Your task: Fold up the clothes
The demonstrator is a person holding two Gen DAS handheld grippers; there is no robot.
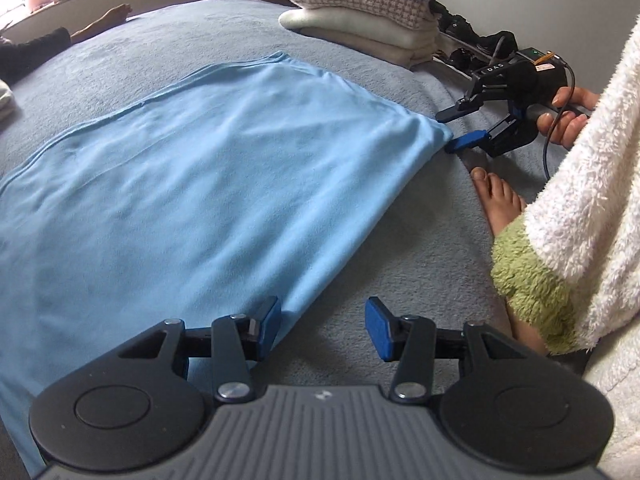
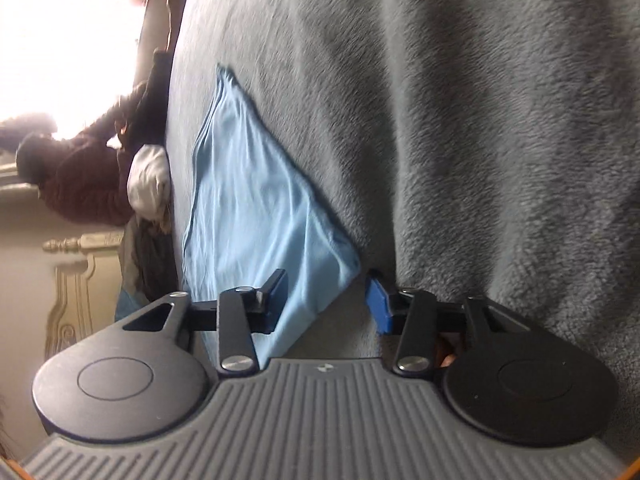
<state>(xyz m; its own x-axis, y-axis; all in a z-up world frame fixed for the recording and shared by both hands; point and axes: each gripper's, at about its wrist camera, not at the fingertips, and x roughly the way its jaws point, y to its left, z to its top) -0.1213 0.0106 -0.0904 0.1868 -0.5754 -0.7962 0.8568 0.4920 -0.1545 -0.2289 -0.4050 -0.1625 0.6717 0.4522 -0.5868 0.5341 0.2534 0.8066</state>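
Note:
A light blue cloth (image 1: 208, 168) lies spread flat on the grey blanket (image 1: 200, 32) of a bed. My left gripper (image 1: 323, 330) stands open at the cloth's near edge, its left finger (image 1: 269, 326) over the hem and its right finger over bare blanket. My right gripper (image 1: 450, 130), turned on its side in a hand, is open around the cloth's right corner. In the right wrist view that corner of the blue cloth (image 2: 256, 208) reaches in between the right gripper's (image 2: 326, 304) spread pads, which do not press on it.
A stack of folded clothes (image 1: 360, 20) sits at the bed's far side. The holder's bare foot (image 1: 500, 200) and fluffy white sleeve (image 1: 592, 184) are at the right. Dark gear and cables (image 1: 468, 40) lie behind. Another person in dark clothing (image 2: 88, 176) is beyond the bed's far left.

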